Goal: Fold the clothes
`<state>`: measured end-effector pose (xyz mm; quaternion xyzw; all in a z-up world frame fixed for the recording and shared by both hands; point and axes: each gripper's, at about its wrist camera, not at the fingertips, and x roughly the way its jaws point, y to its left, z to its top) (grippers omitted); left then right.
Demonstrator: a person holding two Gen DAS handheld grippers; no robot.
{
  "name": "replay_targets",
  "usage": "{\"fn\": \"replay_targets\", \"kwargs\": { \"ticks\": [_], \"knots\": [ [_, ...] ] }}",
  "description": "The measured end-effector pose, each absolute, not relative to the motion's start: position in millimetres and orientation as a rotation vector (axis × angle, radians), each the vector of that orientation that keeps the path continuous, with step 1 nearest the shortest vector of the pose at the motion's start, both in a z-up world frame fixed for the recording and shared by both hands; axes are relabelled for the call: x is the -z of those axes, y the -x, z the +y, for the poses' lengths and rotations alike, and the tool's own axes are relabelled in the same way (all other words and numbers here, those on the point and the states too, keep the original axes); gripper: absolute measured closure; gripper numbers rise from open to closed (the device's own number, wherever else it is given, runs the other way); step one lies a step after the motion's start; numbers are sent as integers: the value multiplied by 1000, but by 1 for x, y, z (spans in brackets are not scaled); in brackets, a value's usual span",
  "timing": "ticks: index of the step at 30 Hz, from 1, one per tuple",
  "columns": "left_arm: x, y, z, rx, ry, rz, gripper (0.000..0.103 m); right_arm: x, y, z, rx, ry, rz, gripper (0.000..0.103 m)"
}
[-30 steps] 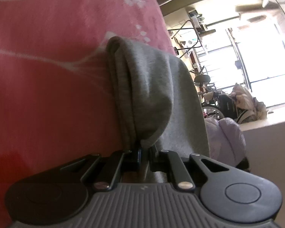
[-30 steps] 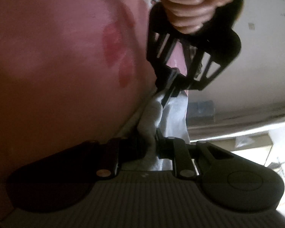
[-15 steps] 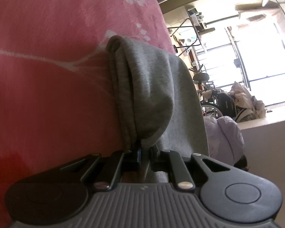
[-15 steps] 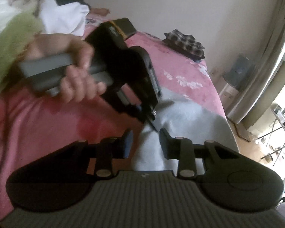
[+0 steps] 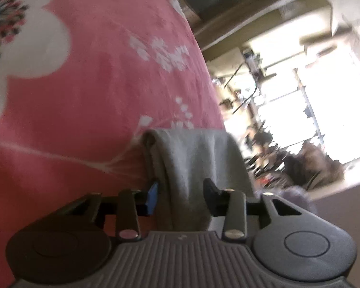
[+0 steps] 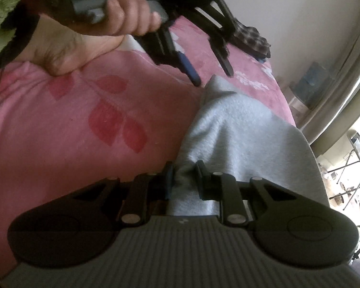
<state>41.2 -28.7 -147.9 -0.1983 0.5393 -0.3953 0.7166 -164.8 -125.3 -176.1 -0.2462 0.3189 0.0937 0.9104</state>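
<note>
A folded grey garment (image 5: 194, 163) lies on a pink flowered bedspread (image 5: 84, 100). In the left wrist view my left gripper (image 5: 181, 189) is open, its fingers apart on either side of the garment's folded edge. In the right wrist view the grey garment (image 6: 240, 129) runs between the fingers of my right gripper (image 6: 183, 175), which stand a little apart around its near edge. The left gripper (image 6: 212, 76) also shows there, held by a hand, open and just above the garment's far corner.
A folded plaid garment (image 6: 252, 40) lies at the far end of the bed (image 6: 60, 120). Beyond the bed's edge are a curtain (image 6: 343, 91), a bright window (image 5: 319, 110), a metal rack (image 6: 348, 175) and room clutter.
Both grippers have opened and let go of the grey garment. The left gripper has drawn back and lifted off its corner; the garment now lies flat on the bed.
</note>
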Motion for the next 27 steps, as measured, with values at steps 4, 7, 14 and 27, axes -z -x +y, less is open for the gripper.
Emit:
{"fn": "replay_targets", "kwargs": {
  "ticks": [4, 7, 14, 27],
  "knots": [
    [144, -41, -43, 809, 305, 1152, 95, 178, 164, -125, -193, 513, 653, 85],
    [138, -39, -38, 796, 290, 1120, 96, 179, 164, -124, -193, 518, 649, 85],
    [126, -34, -28, 765, 253, 1044, 78, 185, 163, -125, -196, 539, 631, 85],
    [67, 61, 11, 865, 208, 863, 76, 148, 195, -128, -200, 472, 560, 75]
  ]
}}
